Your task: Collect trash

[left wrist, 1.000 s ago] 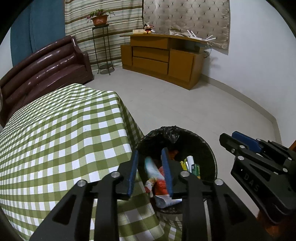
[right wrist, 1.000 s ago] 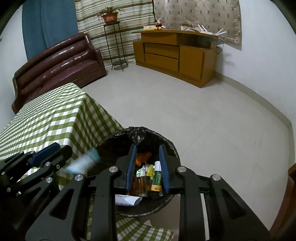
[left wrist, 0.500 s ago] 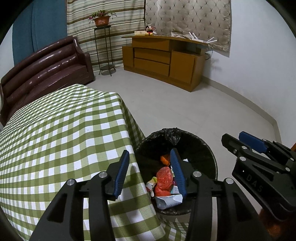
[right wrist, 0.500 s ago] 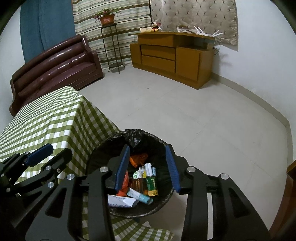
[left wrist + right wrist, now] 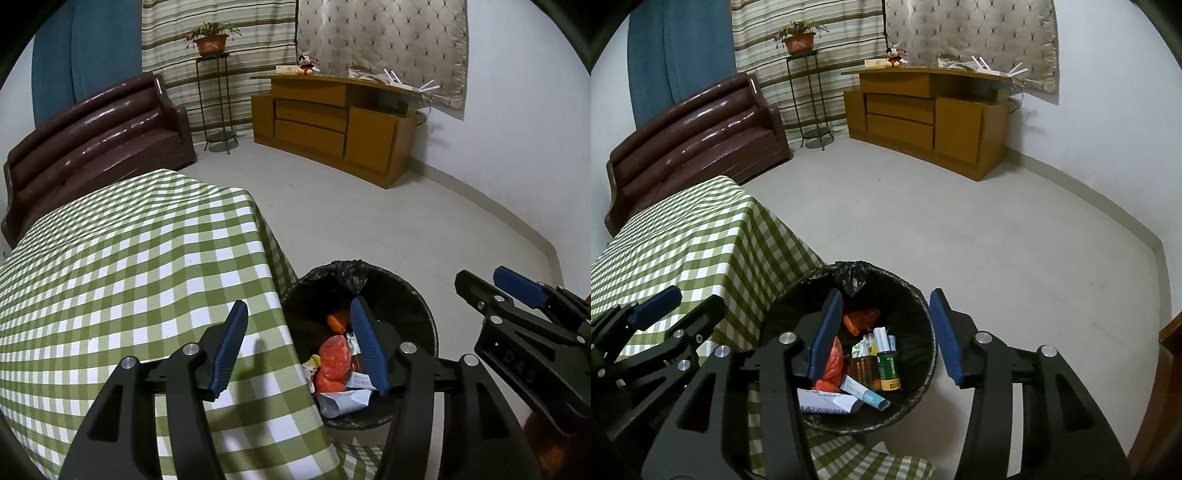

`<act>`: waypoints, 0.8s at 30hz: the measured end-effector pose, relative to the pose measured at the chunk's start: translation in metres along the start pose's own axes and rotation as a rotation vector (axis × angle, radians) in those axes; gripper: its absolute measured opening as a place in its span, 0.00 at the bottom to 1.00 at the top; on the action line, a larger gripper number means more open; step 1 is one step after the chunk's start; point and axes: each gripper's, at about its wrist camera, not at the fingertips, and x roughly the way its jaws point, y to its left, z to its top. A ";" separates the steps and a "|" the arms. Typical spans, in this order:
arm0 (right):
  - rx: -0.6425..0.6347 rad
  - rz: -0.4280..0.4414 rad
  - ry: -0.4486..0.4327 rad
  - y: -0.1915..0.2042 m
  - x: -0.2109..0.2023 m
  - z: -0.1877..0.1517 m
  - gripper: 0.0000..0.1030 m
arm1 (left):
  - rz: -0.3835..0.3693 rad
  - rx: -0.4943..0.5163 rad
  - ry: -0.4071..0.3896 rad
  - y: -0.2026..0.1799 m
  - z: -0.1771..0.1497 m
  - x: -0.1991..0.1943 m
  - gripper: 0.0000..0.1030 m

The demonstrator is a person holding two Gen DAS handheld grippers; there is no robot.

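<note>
A round bin with a black liner (image 5: 413, 295) (image 5: 916, 295) stands on the floor against the table's corner. It holds trash: an orange-red bag (image 5: 334, 363), a green can (image 5: 888, 373), a white-and-teal tube (image 5: 862, 393) and crumpled paper (image 5: 823, 400). My left gripper (image 5: 299, 349) is open and empty, over the table edge and the bin's left rim. My right gripper (image 5: 886, 334) is open and empty above the bin; it also shows at the right of the left wrist view (image 5: 517, 295).
A table with a green-and-white checked cloth (image 5: 122, 273) fills the left. A brown sofa (image 5: 96, 144) stands behind it, with a plant stand (image 5: 216, 103) and a wooden cabinet (image 5: 332, 122) by the far wall. Pale tiled floor (image 5: 960, 221) lies to the right.
Both grippers have opened wide. The tube that the left one held and the items between the right one's fingers now lie in the bin. Both grippers have risen slightly.
</note>
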 end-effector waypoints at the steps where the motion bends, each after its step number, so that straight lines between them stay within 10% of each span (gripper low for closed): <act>1: 0.000 -0.003 -0.003 0.000 -0.001 0.000 0.52 | 0.002 -0.001 -0.003 0.001 0.000 -0.001 0.57; 24: -0.043 -0.019 -0.077 0.019 -0.056 -0.007 0.65 | 0.117 -0.035 -0.134 0.024 -0.011 -0.069 0.77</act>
